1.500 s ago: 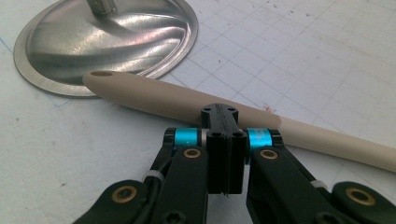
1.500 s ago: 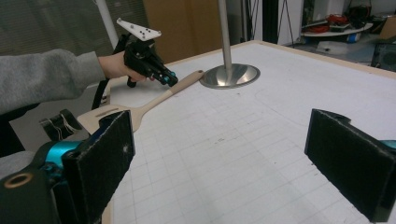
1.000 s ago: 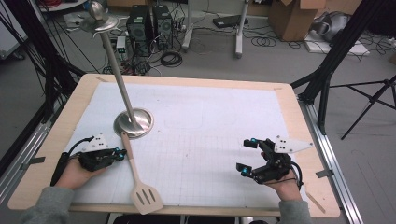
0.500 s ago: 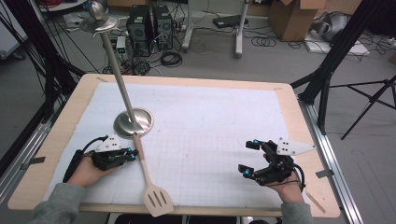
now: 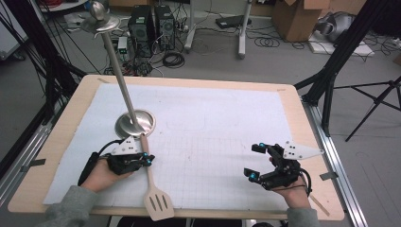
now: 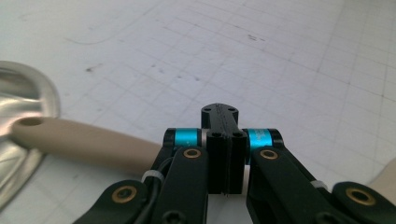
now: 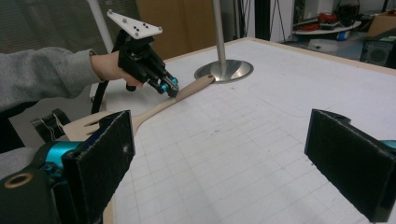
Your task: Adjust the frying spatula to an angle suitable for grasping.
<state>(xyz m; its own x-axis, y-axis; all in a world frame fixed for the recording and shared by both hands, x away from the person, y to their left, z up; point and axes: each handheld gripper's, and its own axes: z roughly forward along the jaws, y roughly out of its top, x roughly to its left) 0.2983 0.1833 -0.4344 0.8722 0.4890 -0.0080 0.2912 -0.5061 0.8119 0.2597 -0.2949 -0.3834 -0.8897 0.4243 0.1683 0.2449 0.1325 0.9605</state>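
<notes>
A pale wooden slotted spatula (image 5: 150, 182) lies on the white grid mat, its head (image 5: 158, 206) at the table's front edge. The handle's end rests on the round base (image 5: 135, 123) of a metal stand. My left gripper (image 5: 147, 161) is shut, pad against pad with nothing between, and its tips touch the spatula handle (image 7: 154, 109) from the left side. In the left gripper view the handle (image 6: 84, 142) runs under the shut gripper (image 6: 219, 114) towards the base (image 6: 23, 98). My right gripper (image 5: 254, 161) rests open at the front right, and its pads (image 7: 100, 158) stand wide apart over bare mat.
The stand's thin pole (image 5: 118, 75) leans up to a small dish and ball (image 5: 98, 16) at the back left. The wooden table rim (image 5: 302, 123) frames the mat. Computer cases, cables, boxes and tripod legs stand on the floor beyond.
My left hand has slid right across the mat to the spatula handle. The spatula has shifted right with it. The right hand has stayed in place.
</notes>
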